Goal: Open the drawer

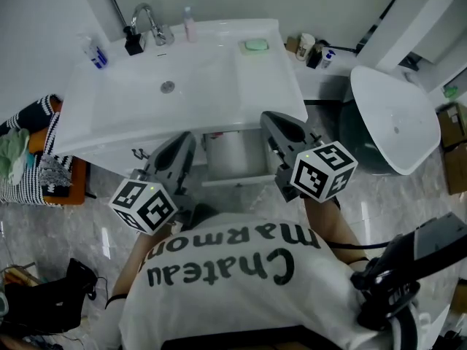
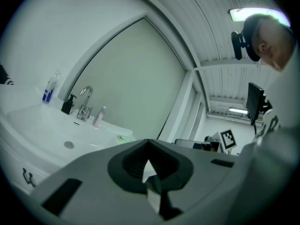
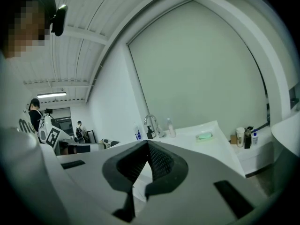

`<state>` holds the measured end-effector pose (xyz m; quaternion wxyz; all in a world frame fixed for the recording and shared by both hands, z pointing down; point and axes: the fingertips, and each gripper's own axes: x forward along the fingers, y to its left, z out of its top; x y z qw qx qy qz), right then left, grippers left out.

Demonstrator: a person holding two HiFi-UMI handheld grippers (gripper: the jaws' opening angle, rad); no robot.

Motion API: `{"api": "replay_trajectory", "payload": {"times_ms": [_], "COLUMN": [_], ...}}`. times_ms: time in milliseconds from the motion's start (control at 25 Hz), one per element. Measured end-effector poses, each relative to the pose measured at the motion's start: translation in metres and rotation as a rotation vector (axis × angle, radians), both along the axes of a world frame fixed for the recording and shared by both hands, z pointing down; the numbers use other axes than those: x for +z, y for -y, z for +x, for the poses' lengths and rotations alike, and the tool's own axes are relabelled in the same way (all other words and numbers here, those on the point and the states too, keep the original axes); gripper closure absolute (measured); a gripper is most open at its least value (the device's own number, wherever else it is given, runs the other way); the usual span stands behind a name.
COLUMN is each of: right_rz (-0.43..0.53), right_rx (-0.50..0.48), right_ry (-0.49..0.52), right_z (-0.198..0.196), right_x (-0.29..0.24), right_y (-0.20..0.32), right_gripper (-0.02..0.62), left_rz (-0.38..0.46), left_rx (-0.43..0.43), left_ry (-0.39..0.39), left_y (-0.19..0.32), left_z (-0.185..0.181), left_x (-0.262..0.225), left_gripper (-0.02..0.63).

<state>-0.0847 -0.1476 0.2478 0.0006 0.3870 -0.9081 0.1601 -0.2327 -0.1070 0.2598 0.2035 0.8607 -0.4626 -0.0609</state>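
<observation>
You held both grippers out ahead of your chest, side by side and well apart, pointing forward and roughly level. Your left gripper (image 1: 187, 141) (image 2: 149, 144) had its jaws pressed together with nothing between them. Your right gripper (image 1: 273, 120) (image 3: 147, 145) was closed and empty too.

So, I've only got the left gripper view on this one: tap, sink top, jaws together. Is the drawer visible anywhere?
Observer: Yes, in the head view. The drawer under the sink looks pulled out a little, with its white front edge showing.
Reviewer: Is the right gripper on it?
Observer: No. The right gripper is shut on nothing and is held up around sink-top level, off the drawer.
</observation>
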Motion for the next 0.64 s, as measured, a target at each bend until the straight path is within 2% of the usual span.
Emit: {"api": "replay_trajectory", "payload": {"times_ms": [640], "right_rz": [0.007], "right_rx": [0.006], "right_ry": [-0.014], "right_z": [0.011], "right_x": [0.005], "right_y": [0.000], "right_gripper": [0.584], "left_rz": [0.003], "left_rx": [-0.014], "left_ry": [-0.004], "left_y": [-0.002], "left_z": [0.008], "left_x": [0.004], "left_gripper": [0.614]}}
